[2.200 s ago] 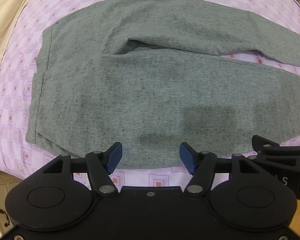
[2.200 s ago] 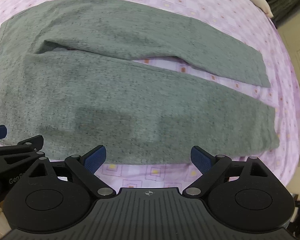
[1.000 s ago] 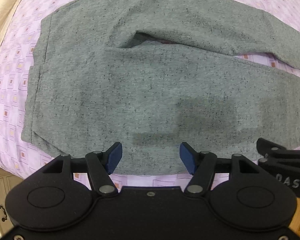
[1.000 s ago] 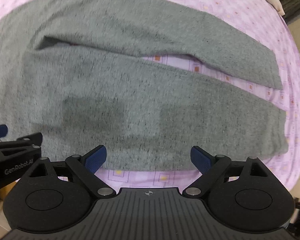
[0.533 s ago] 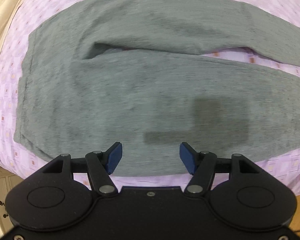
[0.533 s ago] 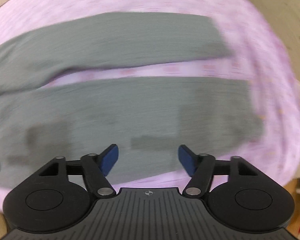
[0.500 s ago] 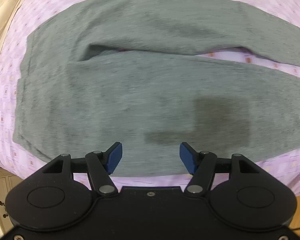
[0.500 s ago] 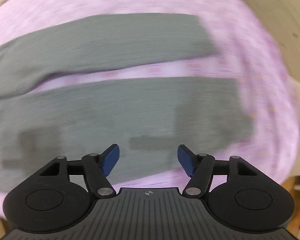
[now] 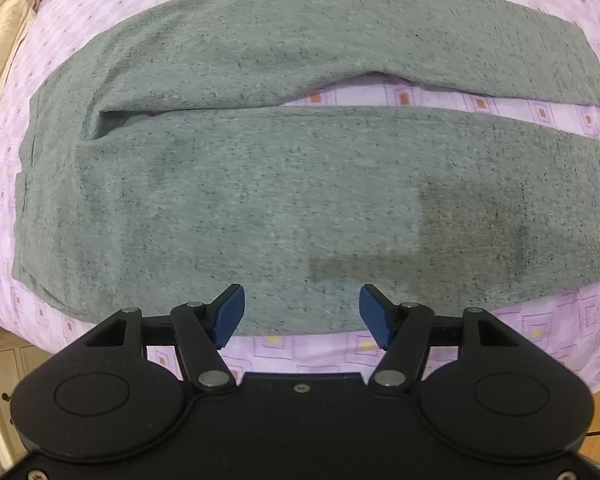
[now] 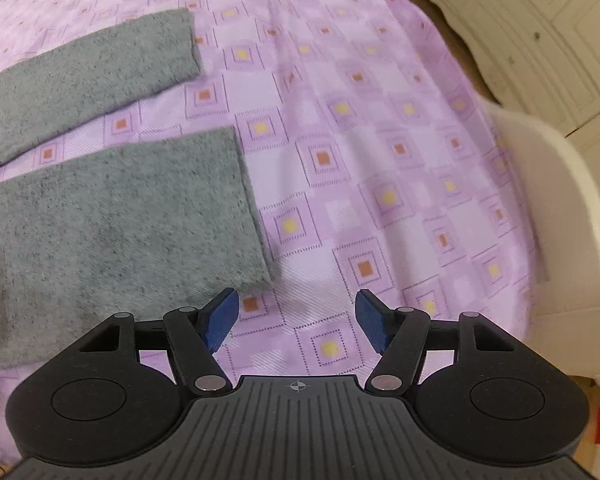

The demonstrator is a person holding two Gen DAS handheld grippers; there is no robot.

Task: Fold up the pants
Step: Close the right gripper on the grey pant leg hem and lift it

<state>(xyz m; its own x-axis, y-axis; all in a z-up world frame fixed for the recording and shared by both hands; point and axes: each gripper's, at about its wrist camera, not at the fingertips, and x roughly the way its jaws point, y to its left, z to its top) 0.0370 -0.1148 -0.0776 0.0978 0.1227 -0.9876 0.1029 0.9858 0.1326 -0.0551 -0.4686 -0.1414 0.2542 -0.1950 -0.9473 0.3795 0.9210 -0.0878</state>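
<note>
Grey speckled pants (image 9: 260,184) lie flat on a purple patterned bedsheet (image 9: 400,98), waistband at the left, both legs running right with a strip of sheet between them. My left gripper (image 9: 302,312) is open and empty, above the near edge of the near leg. In the right wrist view the two leg cuffs (image 10: 236,200) show at the left. My right gripper (image 10: 298,322) is open and empty, over bare sheet just right of the near cuff's lower corner.
A cream blanket (image 9: 0,40) is bunched at the far left of the bed. A white chair or tub edge (image 10: 560,220) and cream cabinet doors (image 10: 540,32) stand beyond the bed's right side. Wooden furniture (image 9: 4,360) sits below the bed's near left edge.
My right gripper has swung right along the legs to the cuff end, now facing mostly bare sheet. My left gripper view has shifted slightly right. Both grippers stay open.
</note>
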